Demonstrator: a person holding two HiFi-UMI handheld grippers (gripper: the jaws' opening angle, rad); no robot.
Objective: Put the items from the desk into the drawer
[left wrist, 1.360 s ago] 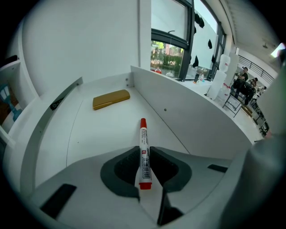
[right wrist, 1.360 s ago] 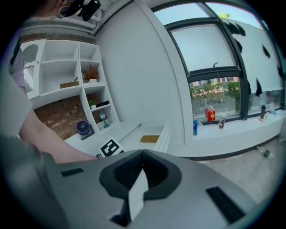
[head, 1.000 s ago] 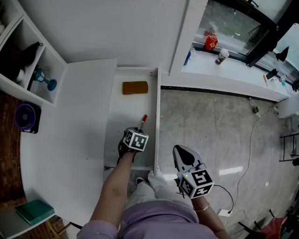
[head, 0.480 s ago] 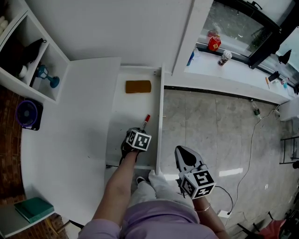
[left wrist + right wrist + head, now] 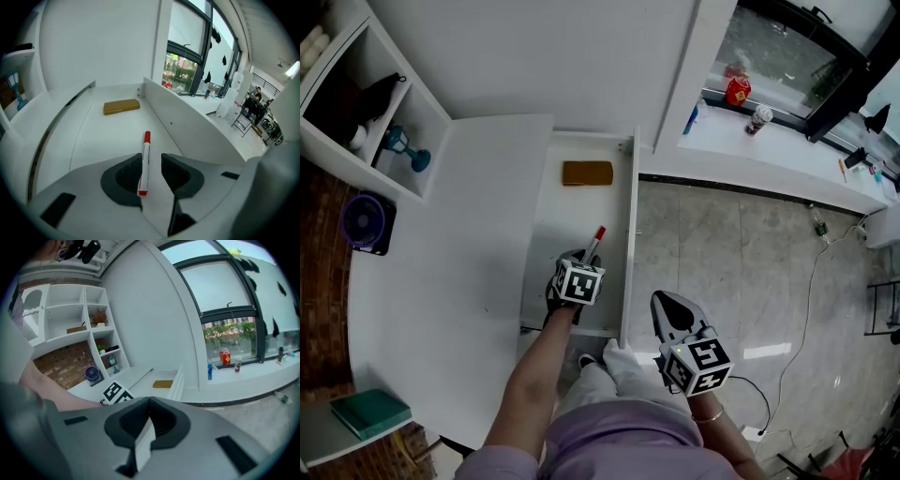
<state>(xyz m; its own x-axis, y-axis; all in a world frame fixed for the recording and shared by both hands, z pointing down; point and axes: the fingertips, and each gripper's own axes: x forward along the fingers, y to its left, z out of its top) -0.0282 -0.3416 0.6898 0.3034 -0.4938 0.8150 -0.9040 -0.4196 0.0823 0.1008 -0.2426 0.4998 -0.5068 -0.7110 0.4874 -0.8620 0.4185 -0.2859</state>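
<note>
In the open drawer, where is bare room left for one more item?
The drawer is bare between the brown case and the marker, and along the wall next to the desk. The near end, around the marker, is crowded.

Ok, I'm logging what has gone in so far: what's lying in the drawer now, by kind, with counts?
marker: 1
brown block: 1
Total: 2
</note>
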